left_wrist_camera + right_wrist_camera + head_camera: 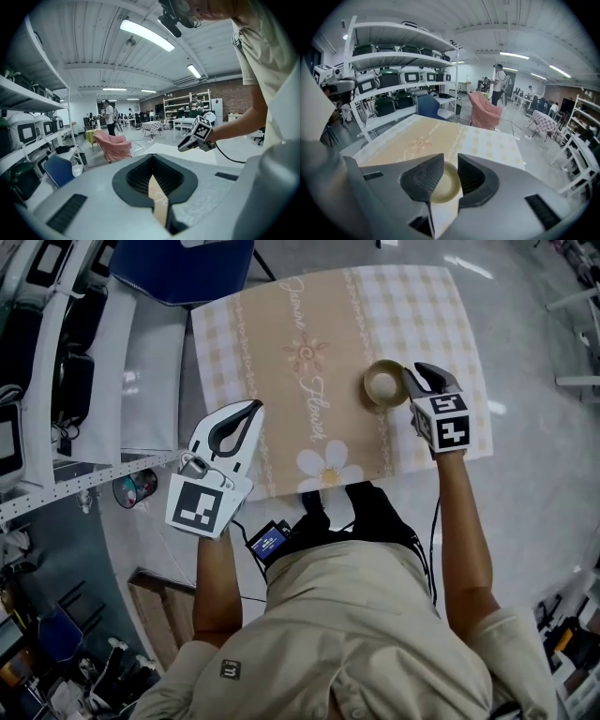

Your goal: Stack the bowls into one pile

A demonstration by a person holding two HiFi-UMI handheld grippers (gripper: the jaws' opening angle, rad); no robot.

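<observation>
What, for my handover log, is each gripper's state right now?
Left gripper: shut, empty.
Right gripper: open, jaws slightly apart over the bowl, not clamped on it.

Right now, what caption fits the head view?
Open right gripper at the bowl on the beige tablecloth; left gripper shut and empty.
</observation>
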